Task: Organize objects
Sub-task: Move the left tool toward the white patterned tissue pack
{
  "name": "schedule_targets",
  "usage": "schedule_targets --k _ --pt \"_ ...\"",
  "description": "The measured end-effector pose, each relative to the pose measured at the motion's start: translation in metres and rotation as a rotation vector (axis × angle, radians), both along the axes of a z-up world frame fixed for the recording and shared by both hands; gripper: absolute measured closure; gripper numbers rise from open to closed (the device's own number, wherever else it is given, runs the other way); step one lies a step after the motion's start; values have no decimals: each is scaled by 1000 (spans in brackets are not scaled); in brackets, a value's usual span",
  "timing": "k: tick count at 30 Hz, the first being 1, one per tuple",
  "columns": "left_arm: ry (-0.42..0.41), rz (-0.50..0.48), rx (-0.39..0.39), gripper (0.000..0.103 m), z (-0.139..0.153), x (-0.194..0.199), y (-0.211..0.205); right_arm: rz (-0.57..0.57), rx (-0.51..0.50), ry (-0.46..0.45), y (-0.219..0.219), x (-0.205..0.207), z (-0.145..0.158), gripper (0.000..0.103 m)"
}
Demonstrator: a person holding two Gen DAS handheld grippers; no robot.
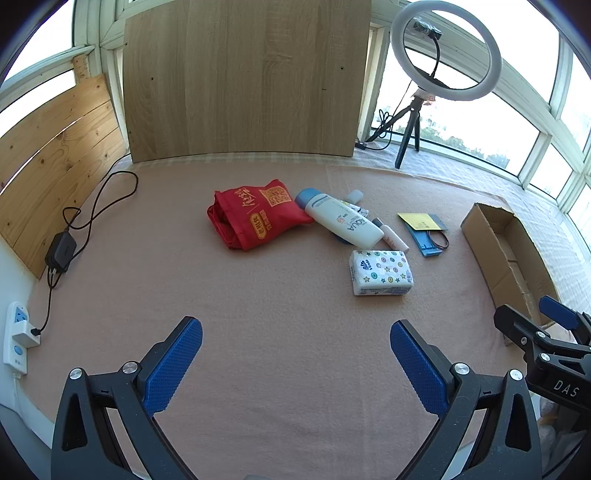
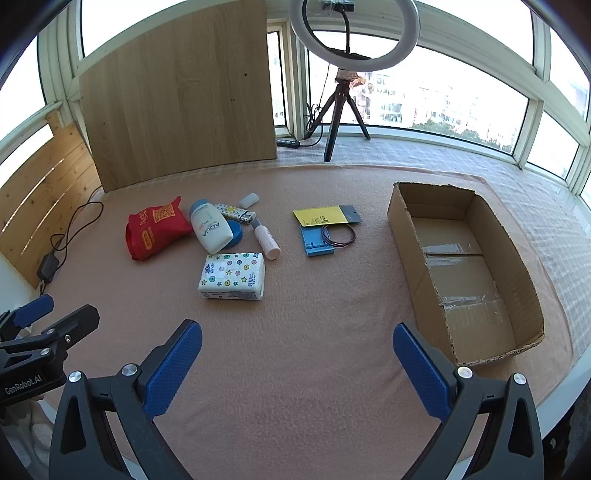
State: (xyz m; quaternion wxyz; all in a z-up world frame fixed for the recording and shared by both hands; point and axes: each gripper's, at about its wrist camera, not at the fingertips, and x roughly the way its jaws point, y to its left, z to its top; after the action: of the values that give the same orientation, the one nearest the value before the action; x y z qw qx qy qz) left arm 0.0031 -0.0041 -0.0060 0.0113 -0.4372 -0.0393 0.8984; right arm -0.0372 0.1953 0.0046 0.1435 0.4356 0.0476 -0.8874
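Pink-blanketed worktop (image 2: 295, 332): left gripper (image 1: 295, 363) and right gripper (image 2: 297, 363) both spread, empty. Ahead lie red fabric pouch (image 2: 155, 229) and white tissue pack (image 2: 232, 275); right, empty brown cardboard box (image 2: 413, 243), likely their destination.

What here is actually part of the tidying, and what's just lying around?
For the job: red bag, lotion bottle, tissue pack, small tube, lighter, yellow card, blue holder, cardboard box.

Just there: ring light, charger, wooden board.
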Motion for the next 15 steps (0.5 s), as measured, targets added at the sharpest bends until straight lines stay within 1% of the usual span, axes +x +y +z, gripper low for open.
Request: schedule_targets --k 15 --pt "-3 3 0 0 -2 -1 2 3 -2 -7 0 -1 -1 1"
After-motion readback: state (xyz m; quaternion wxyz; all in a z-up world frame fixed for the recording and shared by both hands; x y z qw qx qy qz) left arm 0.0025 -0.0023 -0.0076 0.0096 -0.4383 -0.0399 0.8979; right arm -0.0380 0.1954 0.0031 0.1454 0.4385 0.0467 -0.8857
